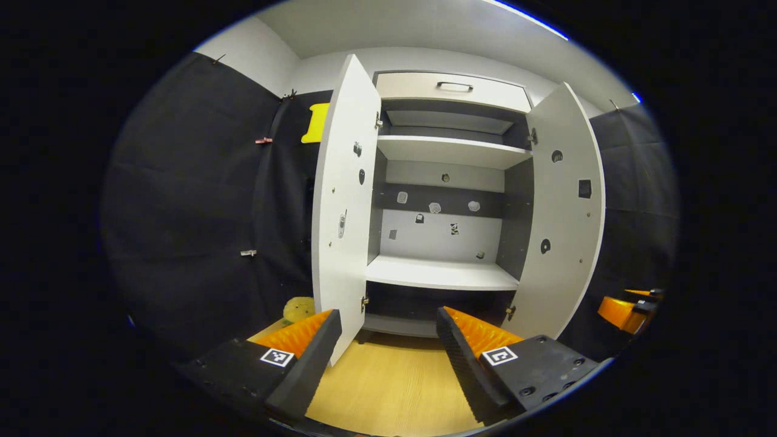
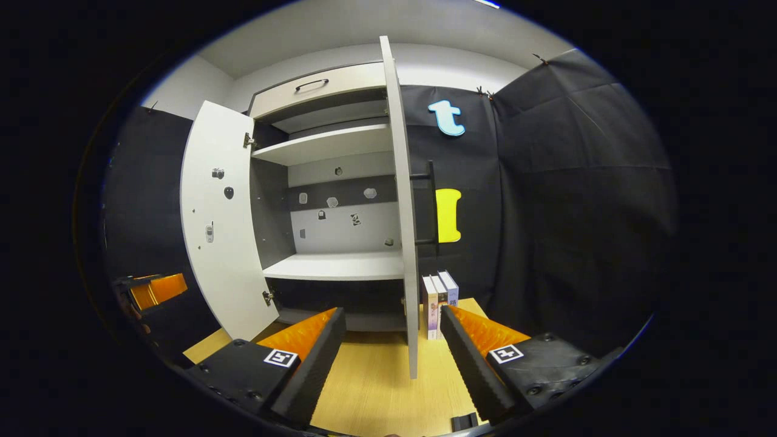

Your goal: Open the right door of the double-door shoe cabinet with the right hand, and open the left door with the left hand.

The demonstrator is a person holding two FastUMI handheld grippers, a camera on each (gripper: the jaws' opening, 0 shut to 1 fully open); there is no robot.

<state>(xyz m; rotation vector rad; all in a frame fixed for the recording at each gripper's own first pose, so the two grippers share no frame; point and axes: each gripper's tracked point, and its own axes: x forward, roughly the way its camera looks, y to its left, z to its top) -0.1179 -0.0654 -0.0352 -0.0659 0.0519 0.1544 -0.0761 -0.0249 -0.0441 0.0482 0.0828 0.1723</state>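
Both doors seen wide open: L door (image 1: 340,206), R door (image 2: 400,206). L gripper (image 1: 388,340), R gripper (image 2: 391,340) held apart, empty; best kept clear of door edges.

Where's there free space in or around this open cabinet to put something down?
The lower shelf and the upper shelf lie bare between the two open doors, left door and right door. The wooden floor in front is bare too. It is crowded beside the right door, where books stand.

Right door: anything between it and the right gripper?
Nothing visible. The right door stands open, edge-on just ahead of the open right gripper, with bare floor between. The books stand behind the door, beside it.
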